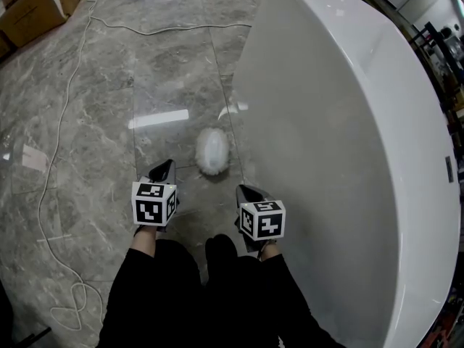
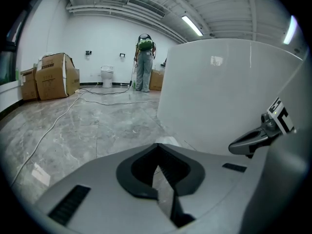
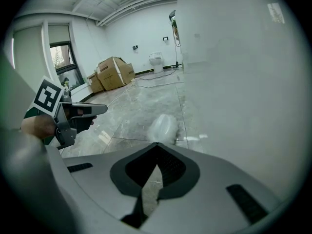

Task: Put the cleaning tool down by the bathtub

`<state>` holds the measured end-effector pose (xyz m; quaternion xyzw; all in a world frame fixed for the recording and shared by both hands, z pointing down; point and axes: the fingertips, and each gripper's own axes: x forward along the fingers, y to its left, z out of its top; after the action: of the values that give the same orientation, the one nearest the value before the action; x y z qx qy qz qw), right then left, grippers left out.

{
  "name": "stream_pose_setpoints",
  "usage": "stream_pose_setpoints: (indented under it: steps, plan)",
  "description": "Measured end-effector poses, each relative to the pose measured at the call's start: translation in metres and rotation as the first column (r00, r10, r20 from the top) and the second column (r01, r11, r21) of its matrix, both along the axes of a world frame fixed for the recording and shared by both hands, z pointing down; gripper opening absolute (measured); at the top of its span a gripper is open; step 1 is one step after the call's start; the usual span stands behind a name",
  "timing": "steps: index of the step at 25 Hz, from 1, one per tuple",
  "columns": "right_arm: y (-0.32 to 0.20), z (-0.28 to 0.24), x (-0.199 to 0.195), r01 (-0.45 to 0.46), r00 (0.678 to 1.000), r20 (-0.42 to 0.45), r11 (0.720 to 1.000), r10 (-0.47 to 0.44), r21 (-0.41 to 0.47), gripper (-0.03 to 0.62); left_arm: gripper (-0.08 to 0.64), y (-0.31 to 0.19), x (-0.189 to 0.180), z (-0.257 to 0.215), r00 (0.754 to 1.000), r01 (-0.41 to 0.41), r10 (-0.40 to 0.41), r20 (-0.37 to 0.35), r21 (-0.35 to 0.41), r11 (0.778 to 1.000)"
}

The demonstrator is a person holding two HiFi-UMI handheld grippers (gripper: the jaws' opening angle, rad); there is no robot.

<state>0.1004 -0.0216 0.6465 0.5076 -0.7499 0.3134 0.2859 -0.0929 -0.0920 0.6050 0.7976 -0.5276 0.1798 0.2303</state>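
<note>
The cleaning tool, a white fluffy oval pad, lies on the grey marble floor right beside the outer wall of the white bathtub. Nothing holds it. My left gripper hovers just left of and nearer than the pad, shut and empty. On the other side my right gripper is also shut and empty, close to the tub wall. In the right gripper view the pad sits just beyond the closed jaw tips, with the tub filling the right side. The left gripper view shows its tips together.
A thin white cable snakes over the floor at the left. Cardboard boxes stand at the far left corner. A person stands far off near a toilet. My dark-trousered legs are directly below the grippers.
</note>
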Motion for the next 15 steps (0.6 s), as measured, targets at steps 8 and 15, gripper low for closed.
stream_pose_setpoints:
  steps: [8, 15]
  plan:
    - [0.003, -0.001, -0.011, 0.040, 0.999, -0.002, 0.999, -0.040, 0.004, 0.000, 0.008, 0.002, -0.005, 0.003, 1.000, -0.004, 0.004, 0.008, 0.006, 1.000]
    - [0.000, -0.001, -0.013, 0.052, 0.998, -0.020, 0.999, -0.052, 0.015, 0.002, 0.008, 0.003, -0.006, 0.005, 1.000, -0.011, 0.011, -0.001, 0.006, 1.000]
